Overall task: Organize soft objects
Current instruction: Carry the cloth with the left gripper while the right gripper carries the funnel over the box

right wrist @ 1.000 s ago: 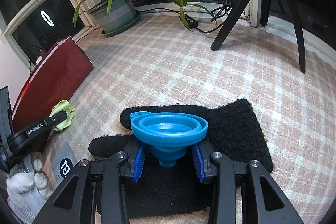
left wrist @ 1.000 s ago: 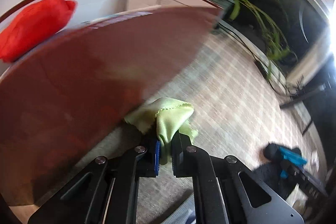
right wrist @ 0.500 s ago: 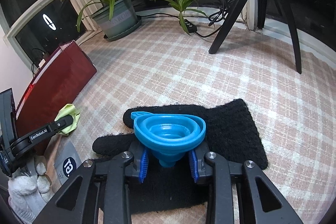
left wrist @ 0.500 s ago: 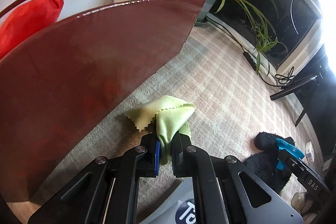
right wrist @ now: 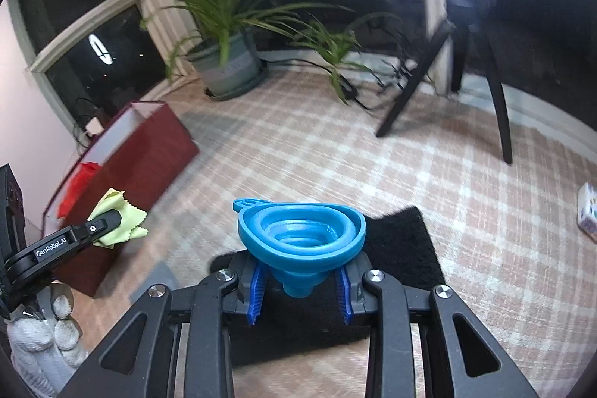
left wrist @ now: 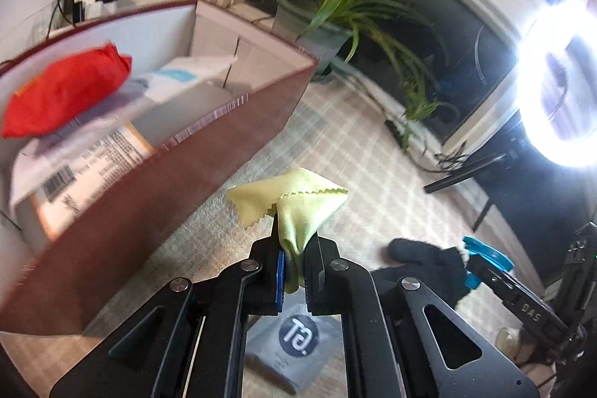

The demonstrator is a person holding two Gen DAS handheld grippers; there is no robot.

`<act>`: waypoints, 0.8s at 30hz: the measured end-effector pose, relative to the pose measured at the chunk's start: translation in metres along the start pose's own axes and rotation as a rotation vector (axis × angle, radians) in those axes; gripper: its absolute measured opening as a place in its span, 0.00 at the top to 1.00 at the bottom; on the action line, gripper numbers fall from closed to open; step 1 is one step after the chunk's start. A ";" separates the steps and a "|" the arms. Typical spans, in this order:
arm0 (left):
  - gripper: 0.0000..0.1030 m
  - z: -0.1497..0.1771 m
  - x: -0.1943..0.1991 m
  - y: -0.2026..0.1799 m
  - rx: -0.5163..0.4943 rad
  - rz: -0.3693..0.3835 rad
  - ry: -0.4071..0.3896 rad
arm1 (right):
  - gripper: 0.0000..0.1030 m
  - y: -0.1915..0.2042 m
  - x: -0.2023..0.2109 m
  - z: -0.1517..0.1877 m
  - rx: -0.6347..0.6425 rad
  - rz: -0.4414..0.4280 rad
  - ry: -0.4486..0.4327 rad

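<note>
Soft goods and two tools over a plaid carpet (right wrist: 429, 174), by a dark red box (left wrist: 156, 204).

Room: potted spider plant (right wrist: 227, 62) standing at dark windows, a tripod (right wrist: 485, 69) and a ring light (left wrist: 559, 92) glaring on the right. Left tool (left wrist: 293, 280) is clamping a yellow-green cloth (left wrist: 298, 207) in the air just beside the box wall, box rim near and blurred. Right tool (right wrist: 300, 293) has just been closing and is gripping the blue collapsible funnel (right wrist: 302, 234) above a black glove (right wrist: 399, 248). Red pouch (left wrist: 63, 92) and barcoded packets are lying in the box. Writing: "GenRobot.AI" and "DAS" on tool arms. Open carpet is stretching ahead.
</note>
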State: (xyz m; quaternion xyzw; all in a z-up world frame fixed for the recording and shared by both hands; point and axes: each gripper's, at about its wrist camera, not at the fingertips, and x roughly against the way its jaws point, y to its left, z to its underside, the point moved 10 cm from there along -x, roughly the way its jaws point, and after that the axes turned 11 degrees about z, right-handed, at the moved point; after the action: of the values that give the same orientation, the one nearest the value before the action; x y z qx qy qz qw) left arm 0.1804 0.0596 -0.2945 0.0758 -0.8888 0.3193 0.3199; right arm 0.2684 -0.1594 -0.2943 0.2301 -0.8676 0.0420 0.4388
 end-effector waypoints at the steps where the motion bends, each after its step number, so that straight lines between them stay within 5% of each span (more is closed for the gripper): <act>1: 0.94 -0.003 0.007 -0.002 -0.001 0.009 -0.008 | 0.73 0.006 0.005 -0.004 0.007 -0.011 -0.009; 14: 0.94 -0.067 0.106 0.024 -0.019 0.014 -0.129 | 0.73 0.148 0.045 -0.066 0.229 -0.206 -0.095; 24: 0.94 -0.090 0.134 0.089 0.000 -0.086 -0.137 | 0.73 0.258 0.018 -0.082 0.364 -0.328 -0.017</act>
State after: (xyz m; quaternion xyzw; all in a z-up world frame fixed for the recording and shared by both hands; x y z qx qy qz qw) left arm 0.0919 0.1939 -0.2048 0.1355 -0.9045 0.2992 0.2719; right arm 0.2074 0.0859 -0.1972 0.4435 -0.8004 0.1238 0.3839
